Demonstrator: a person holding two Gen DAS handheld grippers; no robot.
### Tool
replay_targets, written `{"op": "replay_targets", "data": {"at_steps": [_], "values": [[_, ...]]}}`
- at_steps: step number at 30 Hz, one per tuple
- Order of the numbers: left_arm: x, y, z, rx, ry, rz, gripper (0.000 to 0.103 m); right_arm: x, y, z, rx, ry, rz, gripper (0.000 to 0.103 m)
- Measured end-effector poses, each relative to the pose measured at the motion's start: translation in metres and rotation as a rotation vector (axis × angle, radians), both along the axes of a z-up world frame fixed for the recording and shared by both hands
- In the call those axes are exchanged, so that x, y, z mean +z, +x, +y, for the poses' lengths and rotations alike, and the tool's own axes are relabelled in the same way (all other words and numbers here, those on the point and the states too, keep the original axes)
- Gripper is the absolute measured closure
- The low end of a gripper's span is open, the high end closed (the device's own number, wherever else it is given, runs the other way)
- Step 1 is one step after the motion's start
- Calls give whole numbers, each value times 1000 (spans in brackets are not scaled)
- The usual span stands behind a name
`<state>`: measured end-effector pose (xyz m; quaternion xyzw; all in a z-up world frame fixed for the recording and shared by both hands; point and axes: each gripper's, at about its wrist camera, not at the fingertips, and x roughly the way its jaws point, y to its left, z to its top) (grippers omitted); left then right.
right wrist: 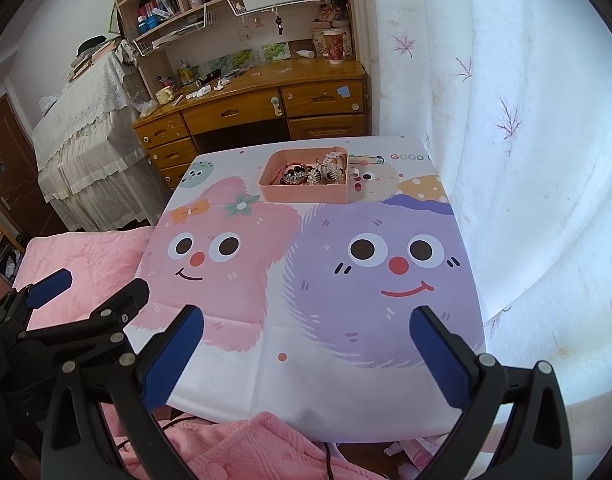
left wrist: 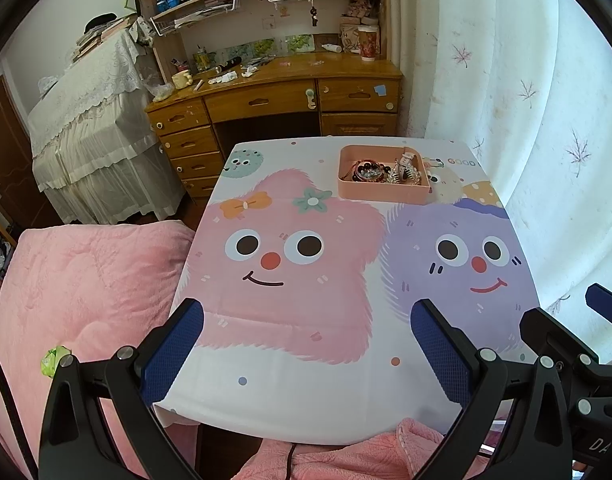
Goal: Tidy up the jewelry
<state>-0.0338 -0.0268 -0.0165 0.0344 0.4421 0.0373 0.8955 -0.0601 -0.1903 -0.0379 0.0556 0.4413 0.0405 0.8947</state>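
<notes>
Both your left tool (left wrist: 306, 356) and right tool (right wrist: 306, 360) hang spread and empty at the desk's (right wrist: 326, 392) near edge. The shallow pink plastic tray (right wrist: 306, 193) near the far edge holds a tangled heap of beaded bracelets and jewelry (right wrist: 306, 174); pinch one piece and others may drag out, or the light tray may slide.

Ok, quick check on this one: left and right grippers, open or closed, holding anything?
Left gripper: open, holding nothing, near the table edge.
Right gripper: open, holding nothing; the jewelry sits in the pink tray at the far end.

a matt pink plastic tray (left wrist: 382, 194) is sitting on smooth printed cloth (left wrist: 306, 380); glossy beads (left wrist: 364, 170) are glinting inside the tray.
</notes>
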Motion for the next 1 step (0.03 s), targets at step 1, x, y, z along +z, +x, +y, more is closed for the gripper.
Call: {"op": "replay_targets", "data": {"at_steps": [1], "values": [[0,0,0,0,0,0,1,1,1,0,0,0,1,0]]}}
